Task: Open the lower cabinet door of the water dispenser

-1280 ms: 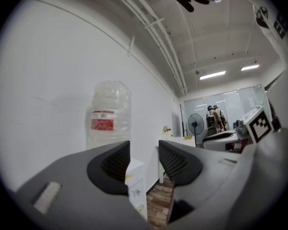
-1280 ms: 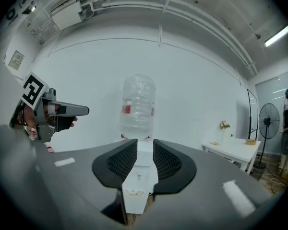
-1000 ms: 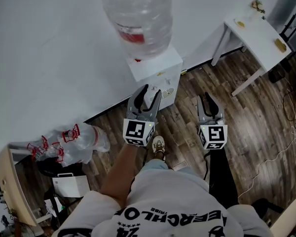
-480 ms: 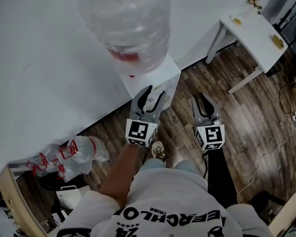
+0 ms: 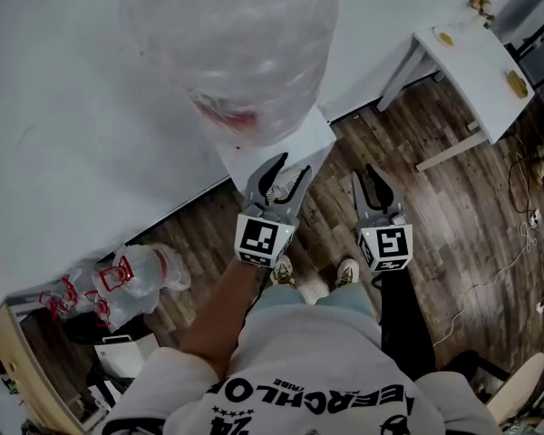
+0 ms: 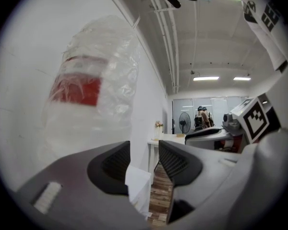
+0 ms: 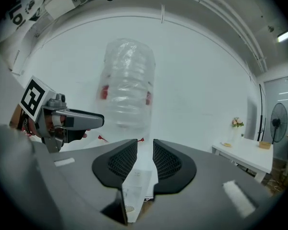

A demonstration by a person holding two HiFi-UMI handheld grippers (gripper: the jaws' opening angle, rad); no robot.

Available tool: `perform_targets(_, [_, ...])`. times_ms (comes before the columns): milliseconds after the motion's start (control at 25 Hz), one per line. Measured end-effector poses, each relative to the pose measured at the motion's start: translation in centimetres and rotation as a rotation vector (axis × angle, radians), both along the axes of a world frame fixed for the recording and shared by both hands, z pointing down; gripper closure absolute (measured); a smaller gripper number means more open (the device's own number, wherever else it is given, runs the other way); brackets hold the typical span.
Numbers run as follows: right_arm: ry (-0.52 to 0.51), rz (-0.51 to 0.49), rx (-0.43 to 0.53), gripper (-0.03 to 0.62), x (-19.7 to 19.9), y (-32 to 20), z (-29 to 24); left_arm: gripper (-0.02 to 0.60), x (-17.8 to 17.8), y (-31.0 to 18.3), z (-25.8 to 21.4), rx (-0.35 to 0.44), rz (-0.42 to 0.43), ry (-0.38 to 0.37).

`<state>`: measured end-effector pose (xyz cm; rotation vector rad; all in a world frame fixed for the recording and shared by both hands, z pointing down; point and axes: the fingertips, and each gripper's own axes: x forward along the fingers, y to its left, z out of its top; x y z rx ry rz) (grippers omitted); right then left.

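Head view shows the white water dispenser (image 5: 313,139), wall (image 5: 91,107) behind it and a big clear bottle (image 5: 236,43) on top, with the left tool (image 5: 286,170) and right tool (image 5: 374,184) hovering just before its front, both with jaws apart and empty.

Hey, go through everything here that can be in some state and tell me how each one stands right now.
Bottle, standing on top of the dispenser.
Dispenser, upright against the wall; whether its lower door is open can't be told.
Left tongs, open, nothing between them.
Right tongs, open, nothing between them.
Table, upright, a few small things on top.
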<state>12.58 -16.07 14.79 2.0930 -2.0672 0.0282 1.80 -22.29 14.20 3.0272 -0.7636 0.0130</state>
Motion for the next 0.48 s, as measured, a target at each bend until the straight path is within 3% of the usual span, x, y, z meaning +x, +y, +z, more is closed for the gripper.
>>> perform_targets(240, [0.002, -0.088, 0.013, 0.511, 1.5, -3.1, -0.3, 0.383, 1.1, -1.5, 0.3, 0.011, -0.073, -0.016])
perform_targets(480, [0.007, -0.259, 0.01, 0.511, 4.9, -6.1, 0.4, 0.382, 3.5, -3.1, -0.1, 0.031, -0.23, 0.004])
